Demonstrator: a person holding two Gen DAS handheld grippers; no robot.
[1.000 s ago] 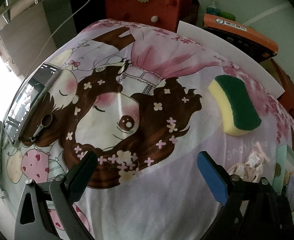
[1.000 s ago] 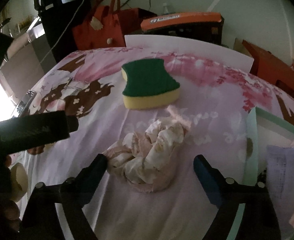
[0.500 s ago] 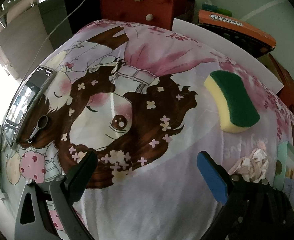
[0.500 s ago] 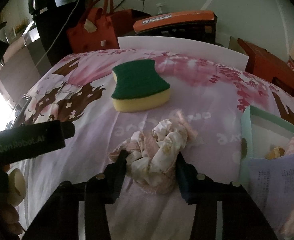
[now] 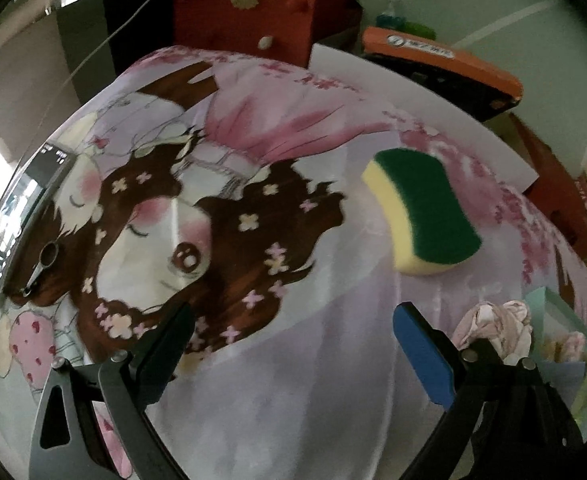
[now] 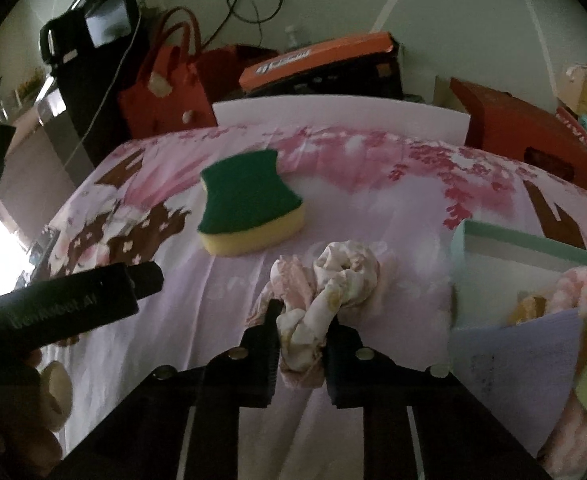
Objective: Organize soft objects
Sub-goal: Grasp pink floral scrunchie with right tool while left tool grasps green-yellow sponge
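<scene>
Cluttered room: pink cartoon-print bedsheet [image 5: 253, 240] covers the work surface, with a red tote bag [image 6: 165, 96], an orange-lidded case [image 6: 317, 60] and a red box [image 6: 525, 128] stacked along the far edge against a pale wall. Your right gripper [image 6: 301, 344] has its jaws pulled in tight on a crumpled floral cloth [image 6: 329, 280]; the near end of the bundle is pinched between the fingers, the rest bunches out past the tips above the sheet, and I cannot tell whether it touches the sheet. In the left wrist view the same cloth [image 5: 493, 324] shows at the right, just beside the box. Green-and-yellow sponge [image 6: 249, 208] lies flat on the sheet, green side up, beyond the cloth and a bit to the left, clearly apart from it. Teal open box [image 6: 533, 240] sits at the right edge of the sheet, just right of the cloth; some pinkish soft items and a pale lavender sheet of paper are inside it, blurred. Your left gripper [image 5: 289, 356] is spread wide, holding nothing, hovering over the cartoon face print, with the sponge [image 5: 425, 212] ahead and to its right. Phone [image 5: 25, 216] lies at the left edge of the sheet, with a small metal ring piece [image 5: 43, 260] beside it.
</scene>
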